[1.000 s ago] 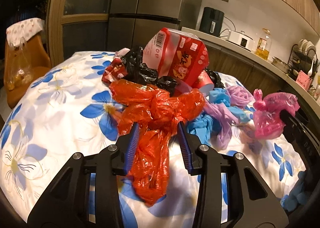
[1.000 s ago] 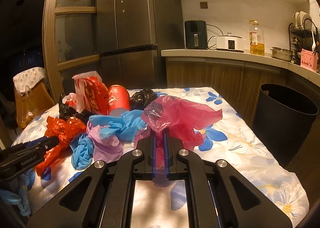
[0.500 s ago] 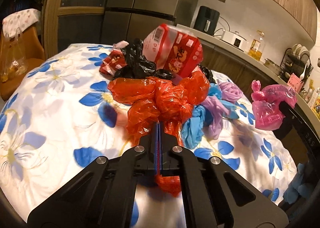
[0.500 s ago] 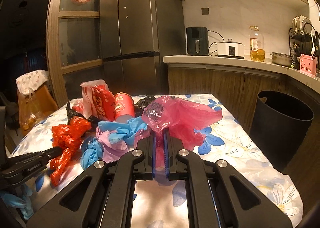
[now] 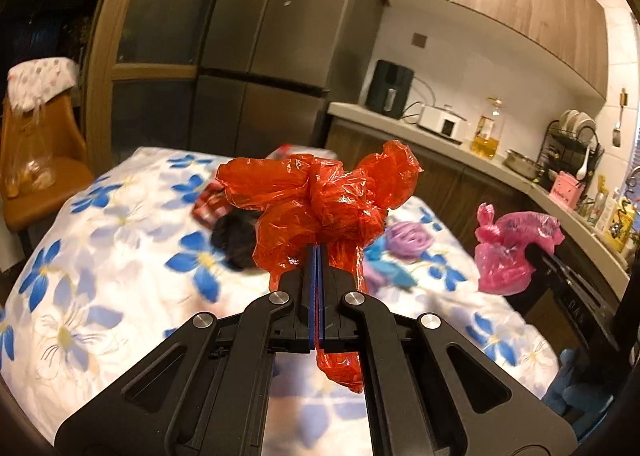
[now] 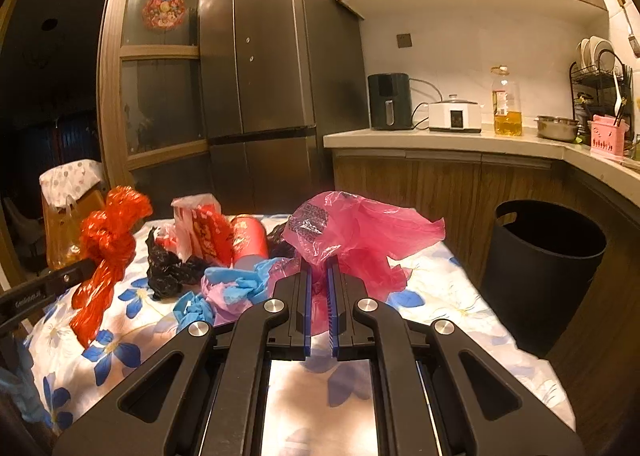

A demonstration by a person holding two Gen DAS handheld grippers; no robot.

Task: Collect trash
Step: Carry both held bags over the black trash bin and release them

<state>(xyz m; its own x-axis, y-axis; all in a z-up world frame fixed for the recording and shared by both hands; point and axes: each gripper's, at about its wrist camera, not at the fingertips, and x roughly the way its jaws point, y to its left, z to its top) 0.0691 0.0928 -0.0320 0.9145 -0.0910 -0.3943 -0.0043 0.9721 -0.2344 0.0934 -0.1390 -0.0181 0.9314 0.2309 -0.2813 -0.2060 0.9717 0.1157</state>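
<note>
Over on the left, the left gripper [image 5: 316, 256] has its fingers pinched tight on a knotted red plastic bag [image 5: 320, 196], held up clear of the flowered table [image 5: 112, 240]. It looks feather-light, crinkly and slippery, so the bunched knot seems the safest hold. To the right, the right gripper [image 6: 319, 276] clamps a pink bag [image 6: 360, 232], with the black bin [image 6: 544, 256] beside the table.

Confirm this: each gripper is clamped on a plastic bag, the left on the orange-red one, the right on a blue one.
The colour is wrong. The right gripper is clamped on a pink bag, as the right wrist view shows. The left gripper does hold the orange-red bag.
</note>
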